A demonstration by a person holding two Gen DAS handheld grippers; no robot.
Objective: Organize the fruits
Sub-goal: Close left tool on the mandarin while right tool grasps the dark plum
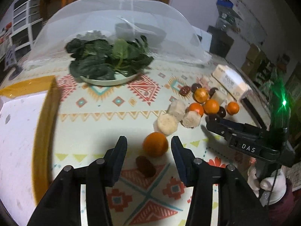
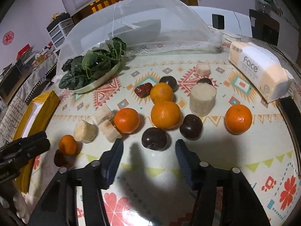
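Left gripper [image 1: 148,143]: jaws apart, holding nothing, low over the patterned tablecloth [image 1: 97,116].
Between left fingers: small orange [image 1: 155,144] near the tips; red date [image 1: 145,166] just behind it, touching.
Right gripper [image 2: 149,146]: jaws apart, holding nothing.
Ahead of right fingers: dark plum [image 2: 154,139] at the tips; second plum [image 2: 191,126] beside it.
Loose fruit beyond: large orange [image 2: 165,114], three more oranges, pale cut chunks [image 2: 202,100], another date [image 2: 143,89].
Far left: plate of greens [image 2: 94,83] by a mesh food cover [image 2: 150,13].
Far right: tissue pack [image 2: 259,69].
Left edge: yellow-rimmed box [image 1: 45,101].
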